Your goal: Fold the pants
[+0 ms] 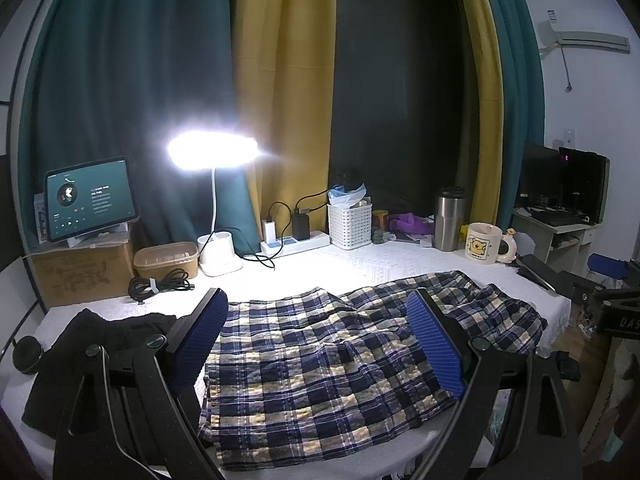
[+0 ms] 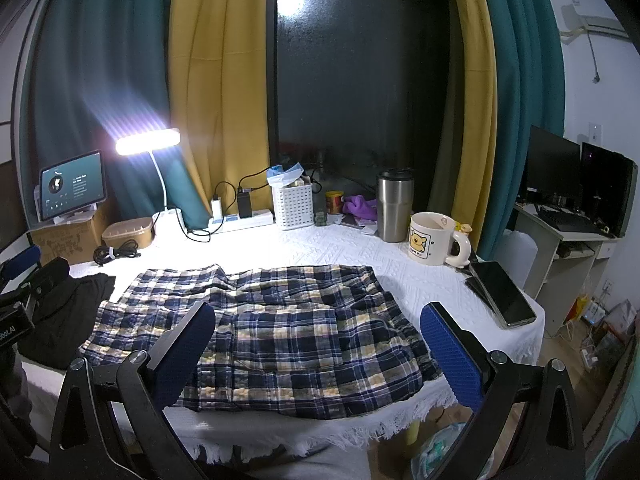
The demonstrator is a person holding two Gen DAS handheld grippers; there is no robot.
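The plaid pants (image 2: 264,332) lie spread across the white-clothed table (image 2: 404,264), rumpled, reaching its near edge, with a black garment (image 2: 68,320) just beside them on the left. Both tools hover above the near edge: the left hand-held gripper (image 1: 320,344) has its blue pads wide apart with nothing between them, and the right hand-held gripper (image 2: 324,356) is likewise spread wide and empty. The fold looks barely begun (whether the cloth is already doubled once I cannot tell). The next move likely calls for lowering each gripper onto a near corner or hem, pinching the fabric only, not the tablecloth, well clear of the mug (image 2: 432,238) and phone (image 2: 504,296).
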